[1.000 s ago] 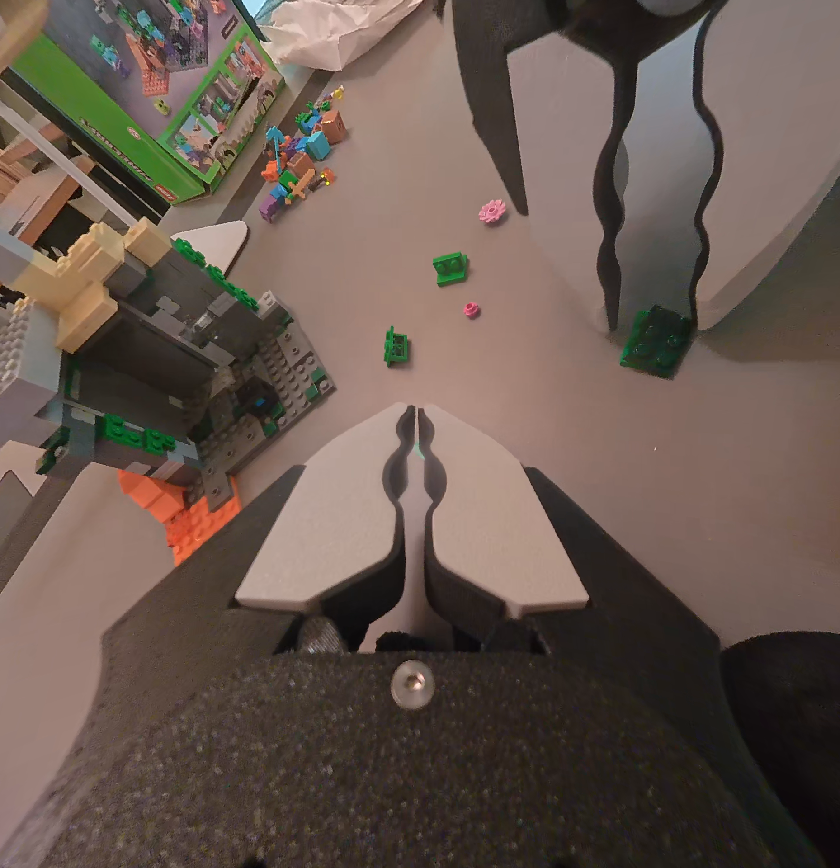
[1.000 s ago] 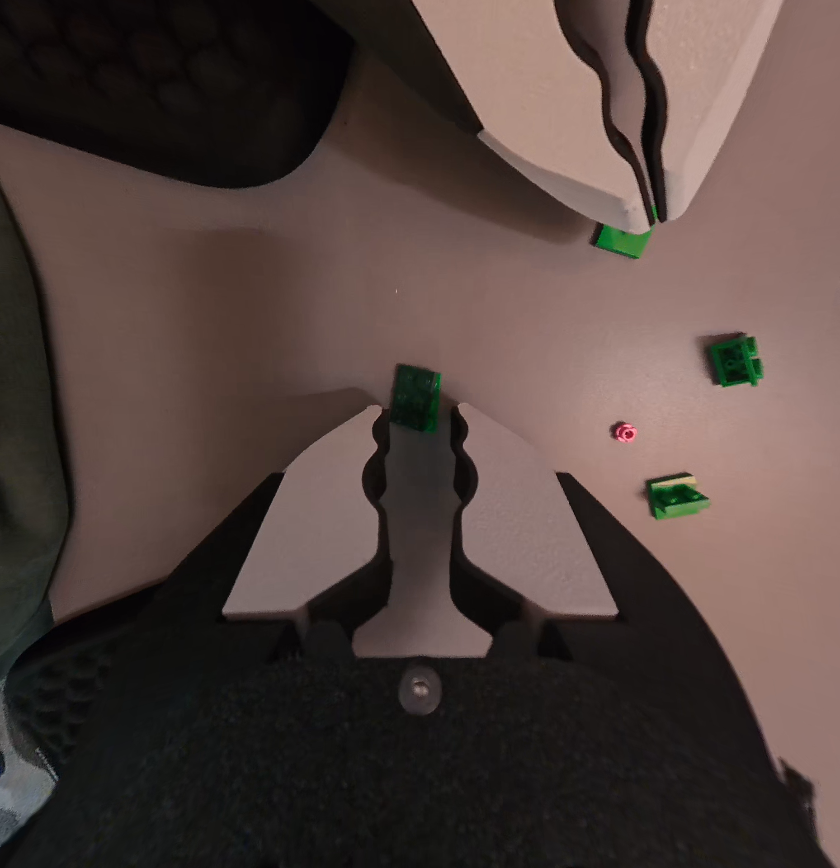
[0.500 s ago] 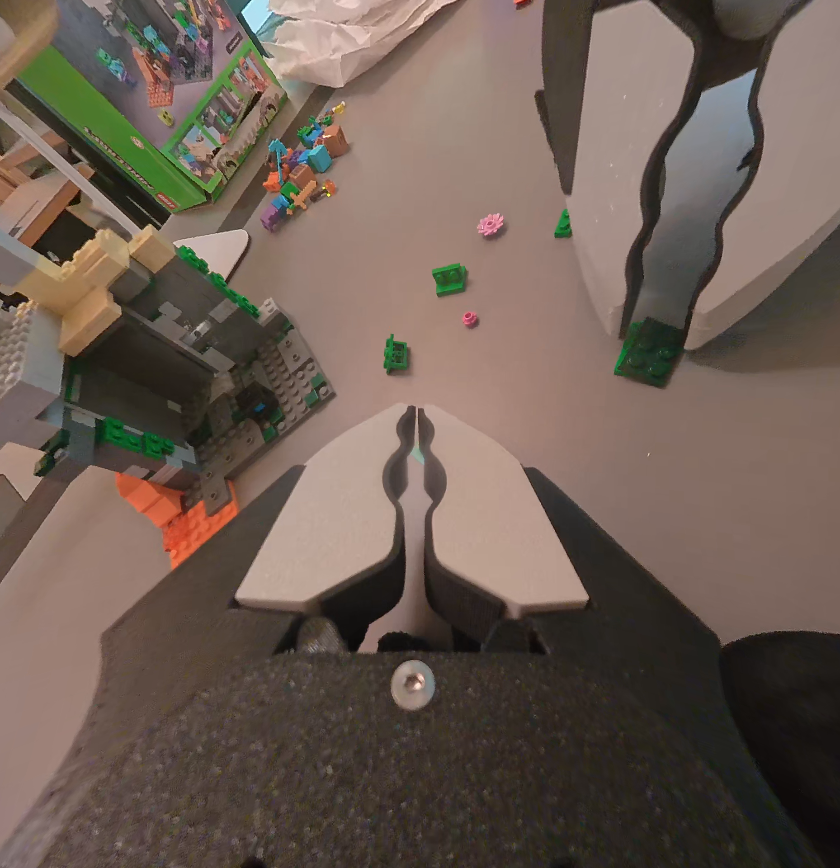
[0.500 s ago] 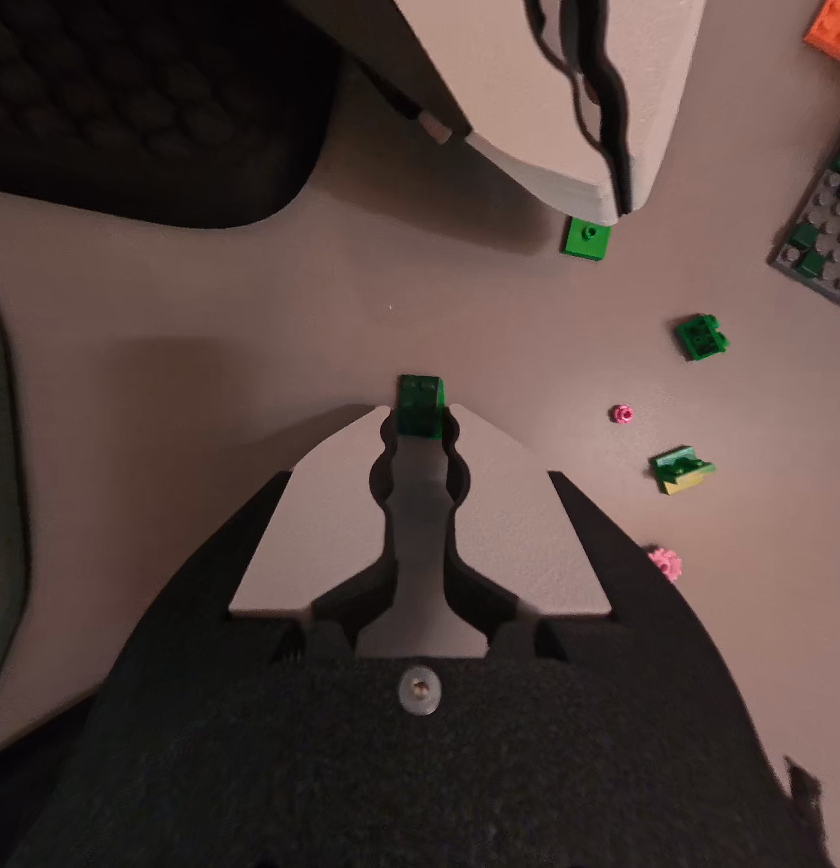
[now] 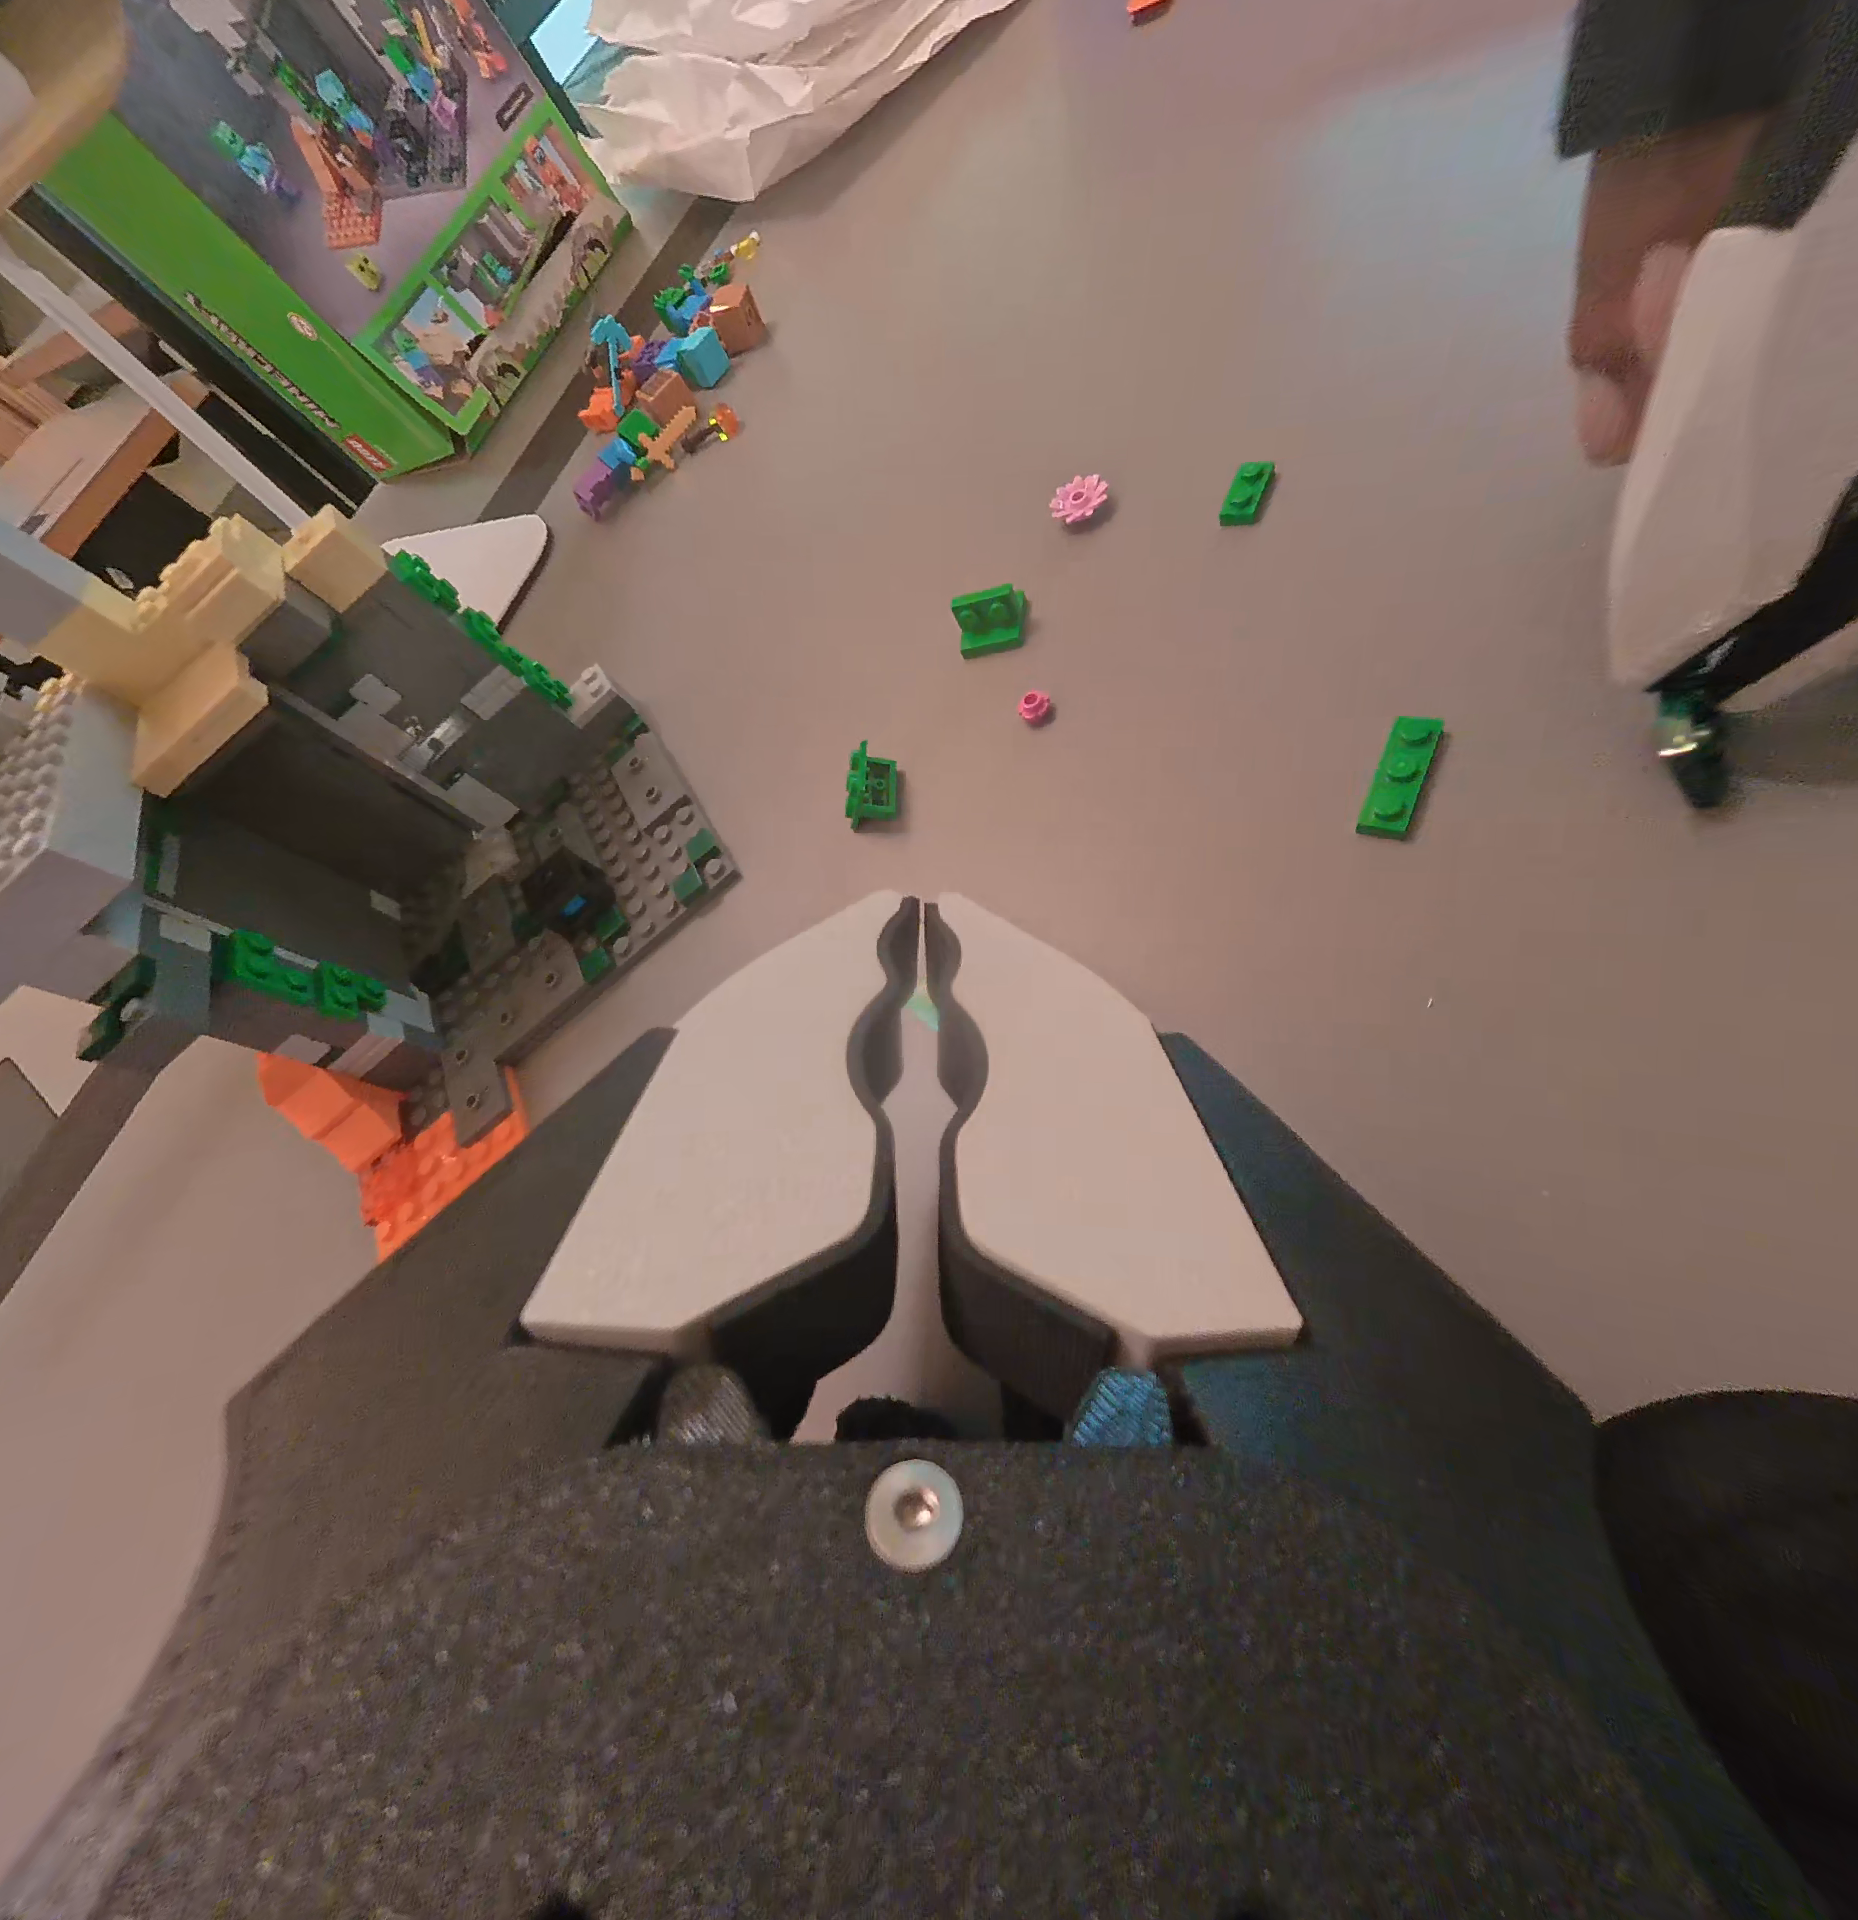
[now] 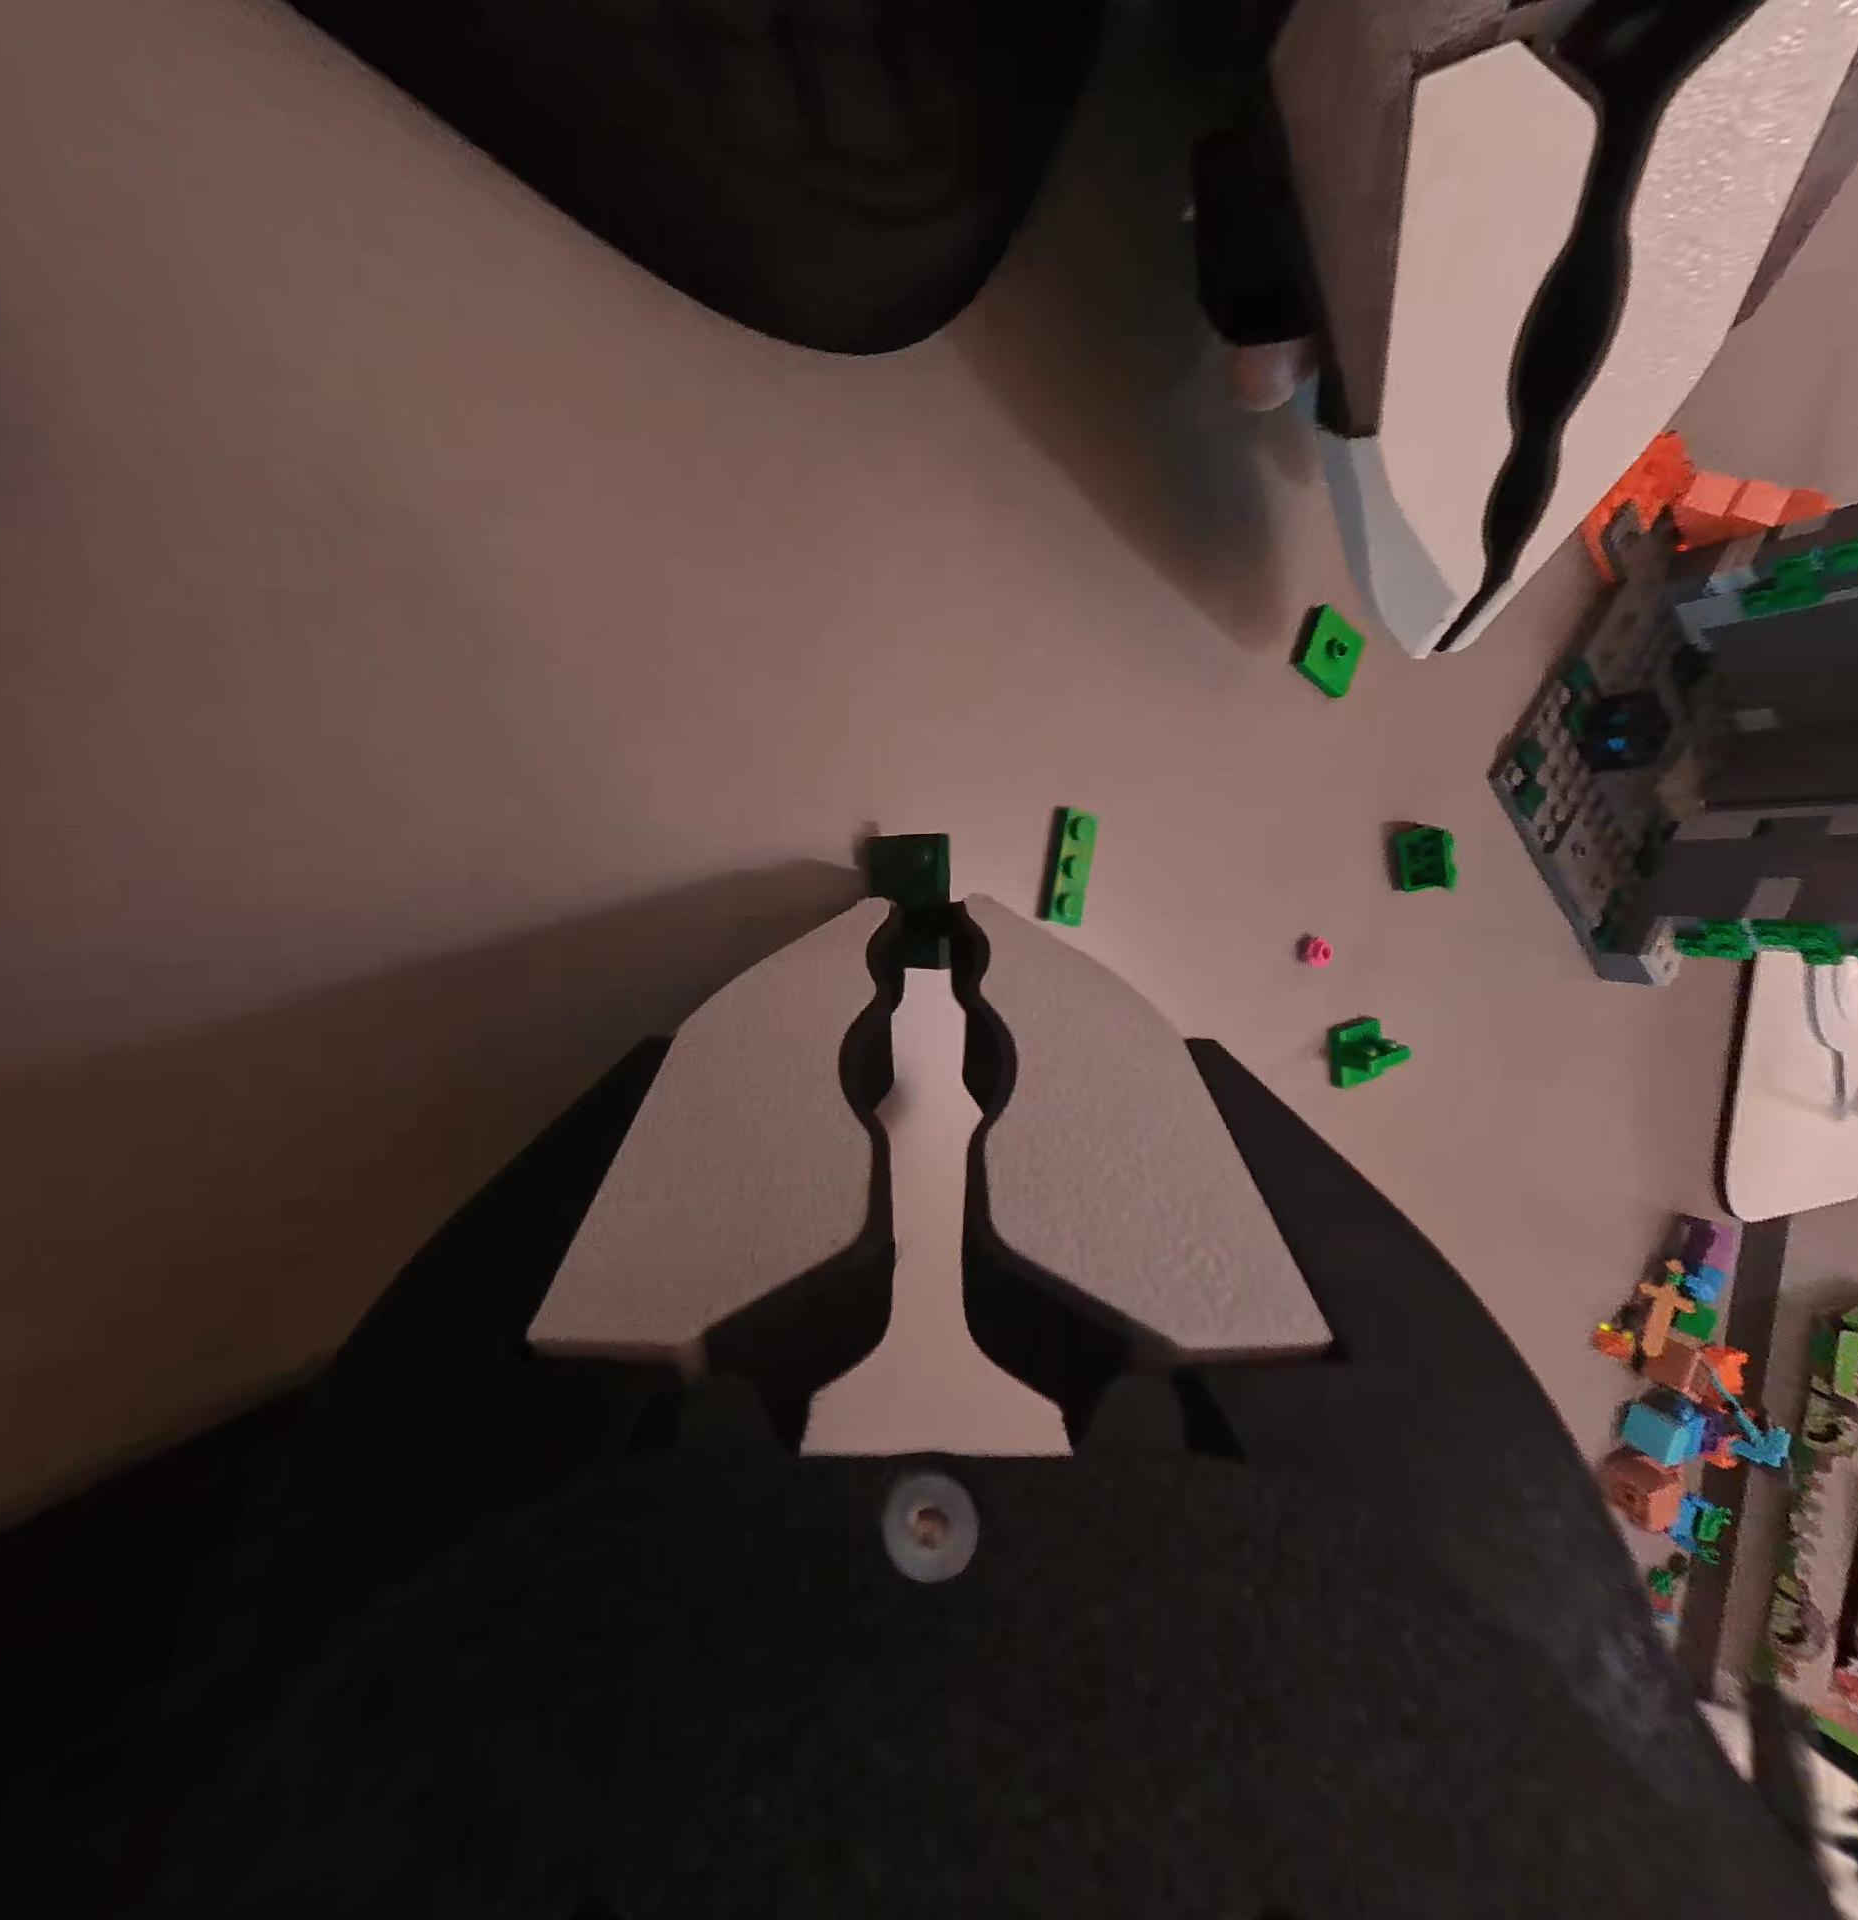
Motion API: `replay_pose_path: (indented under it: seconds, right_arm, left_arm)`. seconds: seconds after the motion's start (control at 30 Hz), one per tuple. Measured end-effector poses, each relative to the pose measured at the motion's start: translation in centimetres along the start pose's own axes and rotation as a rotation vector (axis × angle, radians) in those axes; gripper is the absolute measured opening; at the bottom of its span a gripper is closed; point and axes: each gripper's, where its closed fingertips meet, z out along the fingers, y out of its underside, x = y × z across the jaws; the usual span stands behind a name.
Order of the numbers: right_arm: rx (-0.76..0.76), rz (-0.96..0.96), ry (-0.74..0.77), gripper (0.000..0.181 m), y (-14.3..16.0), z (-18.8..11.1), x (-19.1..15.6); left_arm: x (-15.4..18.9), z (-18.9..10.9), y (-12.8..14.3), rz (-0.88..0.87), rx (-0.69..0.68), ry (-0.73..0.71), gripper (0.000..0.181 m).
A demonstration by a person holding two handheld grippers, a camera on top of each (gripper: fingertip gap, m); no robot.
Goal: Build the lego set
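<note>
grey tabletop (image 5: pixel 1216 260) runs wide and bare between the scattered pieces, with most free room toward the right wrist view's shadowed left. partly built grey lego castle (image 5: pixel 364 831) is cut off at the frame edge. left gripper (image 5: pixel 922 914) hovers above the table with its tips pressed together on nothing. right gripper (image 6: pixel 927 914) is clamped on a dark green plate (image 6: pixel 909 868), blurred in the left view. a bright green three-stud plate (image 6: pixel 1070 868) lies just beside it.

Crumpled white paper bag (image 5: pixel 790 73) at the grey table's (image 5: pixel 1268 1091) far edge; wooden furniture (image 5: pixel 42 94) beyond
</note>
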Motion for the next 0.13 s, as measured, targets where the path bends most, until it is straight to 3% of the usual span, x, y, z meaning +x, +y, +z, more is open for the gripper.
replay_pose_path:
  seconds: [0.03, 0.13]
  right_arm:
    - [0.006, 0.006, -0.001, 0.008, -0.06, -0.21, -0.30]
    - [0.016, 0.014, -0.011, 0.008, -0.17, -0.82, -1.13]
  left_arm:
    - [0.00, 0.01, 0.01, 0.000, -0.001, -0.001, 0.000]
    - [-0.01, 0.02, 0.02, 0.002, -0.002, -0.003, 0.000]
